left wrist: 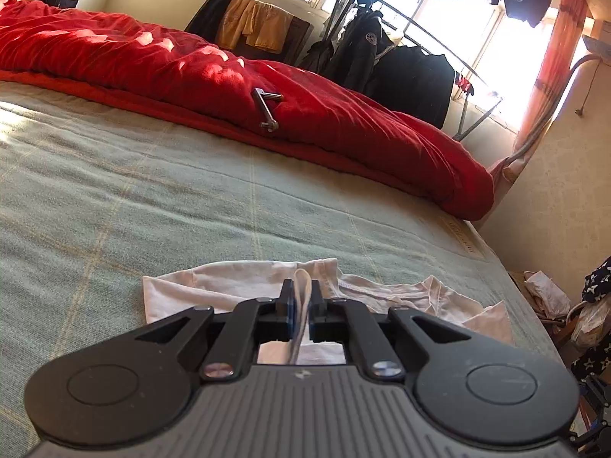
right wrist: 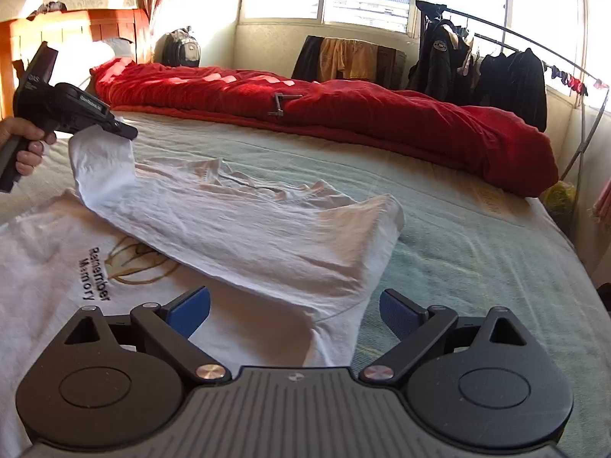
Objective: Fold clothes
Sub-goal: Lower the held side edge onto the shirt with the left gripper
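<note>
My left tongs (left wrist: 301, 305) are pinched tight on a thin edge of the white T-shirt (right wrist: 244, 229), a strip of fabric standing up between the pads. In the right wrist view the same tongs (right wrist: 128, 131) hold that edge lifted off the bed (right wrist: 477, 252), with a hand (right wrist: 26, 145) on the grip. My right tongs (right wrist: 294, 313) are spread wide with nothing between the pads, hovering just over the shirt's near hem.

The shirt lies mostly flat on the green bedspread, with printed text beside my right tongs' left pad and one part already folded over diagonally ahead of them. The far sleeve sits ahead and to the right.

Risks, as I judge them:
- The left grip holds very little cloth. A quick pull could slip it out and drop the fold.
- Only one side is lifted. With the right tongs empty, pulling across could drag the whole shirt and bunch it instead of folding it.
- The folded part is already wrinkled and skewed, so the next crease may land crooked.
- If I close the right tongs low, I could grab bedspread along with the hem.
- The red duvet (right wrist: 343, 114) and the metal bracket (right wrist: 282, 104) on it are well beyond both tongs, so I see little snag risk there.
</note>
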Demonstrator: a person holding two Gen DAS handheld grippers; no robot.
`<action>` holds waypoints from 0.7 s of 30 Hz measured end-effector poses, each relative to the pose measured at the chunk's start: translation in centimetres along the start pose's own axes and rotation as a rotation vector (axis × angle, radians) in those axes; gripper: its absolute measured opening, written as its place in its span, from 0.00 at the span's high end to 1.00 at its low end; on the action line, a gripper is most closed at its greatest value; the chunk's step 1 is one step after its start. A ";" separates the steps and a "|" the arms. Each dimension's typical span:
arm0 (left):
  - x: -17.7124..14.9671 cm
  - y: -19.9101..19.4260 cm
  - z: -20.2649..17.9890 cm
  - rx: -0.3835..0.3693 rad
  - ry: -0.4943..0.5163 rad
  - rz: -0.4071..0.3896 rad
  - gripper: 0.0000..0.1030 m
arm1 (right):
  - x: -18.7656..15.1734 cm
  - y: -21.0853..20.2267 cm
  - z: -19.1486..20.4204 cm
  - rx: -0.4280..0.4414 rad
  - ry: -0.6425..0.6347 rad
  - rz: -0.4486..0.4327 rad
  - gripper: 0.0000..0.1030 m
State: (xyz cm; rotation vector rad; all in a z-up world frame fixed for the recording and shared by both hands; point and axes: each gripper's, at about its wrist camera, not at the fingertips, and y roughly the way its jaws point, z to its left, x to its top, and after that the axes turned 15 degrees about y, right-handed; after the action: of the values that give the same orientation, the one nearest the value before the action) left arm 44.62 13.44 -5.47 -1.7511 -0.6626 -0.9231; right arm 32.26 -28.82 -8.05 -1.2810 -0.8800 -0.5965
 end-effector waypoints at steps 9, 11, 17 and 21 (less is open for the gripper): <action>-0.7 0.1 0.4 0.018 -0.008 0.028 0.96 | -0.9 3.6 2.4 -0.281 -0.205 -0.045 0.09; -0.9 0.2 0.5 0.019 -0.007 0.042 0.96 | -0.7 3.2 1.4 -0.298 -0.171 -0.058 0.09; -1.7 0.7 0.1 0.013 -0.020 0.060 0.95 | -0.8 2.7 -2.5 -0.368 -0.029 -0.049 0.09; -2.3 1.3 -0.5 0.007 -0.013 0.082 0.95 | -1.4 2.5 -4.7 -0.353 0.066 -0.013 0.08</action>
State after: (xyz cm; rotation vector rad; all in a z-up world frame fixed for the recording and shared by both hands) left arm 44.19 12.46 -8.00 -1.7663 -0.5972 -0.8536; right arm 34.54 -33.03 -10.80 -1.5630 -0.7493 -0.8259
